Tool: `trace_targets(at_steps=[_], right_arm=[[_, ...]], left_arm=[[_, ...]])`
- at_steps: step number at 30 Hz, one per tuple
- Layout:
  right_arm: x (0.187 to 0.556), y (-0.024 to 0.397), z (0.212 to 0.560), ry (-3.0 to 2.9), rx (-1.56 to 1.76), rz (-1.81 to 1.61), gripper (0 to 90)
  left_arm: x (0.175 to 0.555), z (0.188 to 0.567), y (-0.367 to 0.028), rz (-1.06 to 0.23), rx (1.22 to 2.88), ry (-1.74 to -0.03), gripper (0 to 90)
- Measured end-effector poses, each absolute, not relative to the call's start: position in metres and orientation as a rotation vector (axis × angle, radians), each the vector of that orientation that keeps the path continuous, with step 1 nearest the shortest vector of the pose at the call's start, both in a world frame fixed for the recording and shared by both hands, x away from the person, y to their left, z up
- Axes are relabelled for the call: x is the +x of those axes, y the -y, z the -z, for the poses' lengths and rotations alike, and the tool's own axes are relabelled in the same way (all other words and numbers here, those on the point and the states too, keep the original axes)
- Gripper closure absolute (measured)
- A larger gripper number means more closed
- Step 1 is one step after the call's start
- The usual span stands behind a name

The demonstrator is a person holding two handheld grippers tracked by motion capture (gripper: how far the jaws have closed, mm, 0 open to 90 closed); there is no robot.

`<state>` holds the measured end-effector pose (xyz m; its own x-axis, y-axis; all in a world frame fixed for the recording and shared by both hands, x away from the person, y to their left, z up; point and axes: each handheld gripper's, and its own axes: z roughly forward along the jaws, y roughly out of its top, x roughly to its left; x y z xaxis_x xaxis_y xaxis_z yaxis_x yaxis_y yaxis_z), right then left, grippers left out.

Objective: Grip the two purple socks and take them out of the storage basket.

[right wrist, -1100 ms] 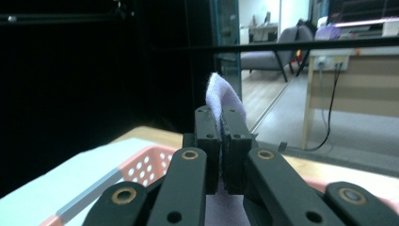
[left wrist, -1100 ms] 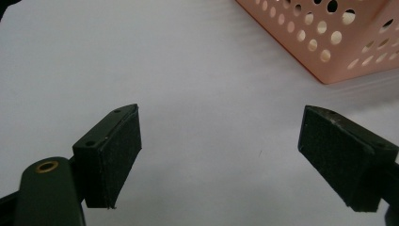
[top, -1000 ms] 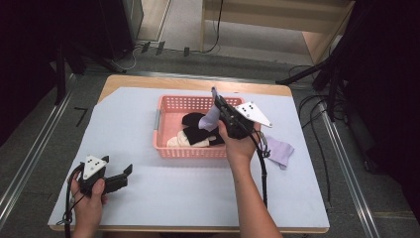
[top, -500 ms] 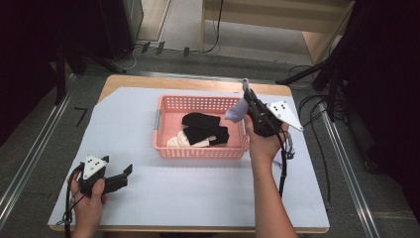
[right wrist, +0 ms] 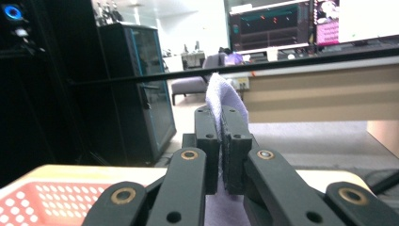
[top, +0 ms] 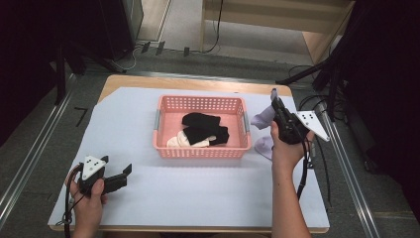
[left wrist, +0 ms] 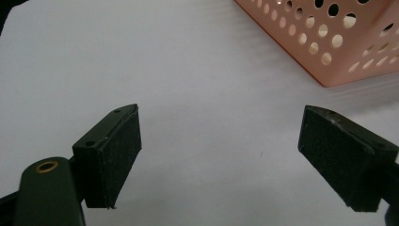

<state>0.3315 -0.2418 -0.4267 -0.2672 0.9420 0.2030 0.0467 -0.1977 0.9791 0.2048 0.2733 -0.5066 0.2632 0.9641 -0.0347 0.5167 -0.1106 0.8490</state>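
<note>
A pink basket [top: 200, 151] stands mid-table and holds black socks [top: 203, 126] and a white sock [top: 181, 141]. Just past its right side, my right gripper [top: 274, 97] is raised and shut on a lavender sock [top: 262, 118], which hangs down toward the basket's right wall. In the right gripper view the pads [right wrist: 220, 117] pinch the lavender sock [right wrist: 221, 92], and its cloth sticks out above them. A second lavender sock [top: 263, 147] lies on the mat below the held one. My left gripper [top: 124, 176] rests at the front left, open and with nothing between its jaws [left wrist: 221, 155].
A white mat [top: 198, 198] covers the wooden table. The basket's corner [left wrist: 339, 42] shows at the upper right of the left gripper view, and its rim [right wrist: 37, 202] at the lower left of the right gripper view. Cables and dark stands crowd the floor to the right.
My right gripper has carried the lavender sock rightward from above the basket to just beyond its right side. The left gripper has not moved.
</note>
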Motion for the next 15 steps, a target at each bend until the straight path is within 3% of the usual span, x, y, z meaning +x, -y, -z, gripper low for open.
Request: trace_targets(at_steps=[2, 8, 15], right_arm=[[0.332, 0.246, 0.434, -1.336, 1.263, -1.514, 85.2], [0.329, 0.258, 0.457, -1.351, 1.419, -1.476, 63.4], [0.314, 0.270, 0.474, -1.420, 1.453, -1.437, 49.2]], left_arm=[[0.205, 0.507, -0.273, -0.718, 1.749, -1.360, 14.6], [0.205, 0.507, -0.273, -0.718, 1.746, -1.358, 14.6], [0.204, 0.506, -0.273, -0.723, 1.751, -1.360, 14.6]])
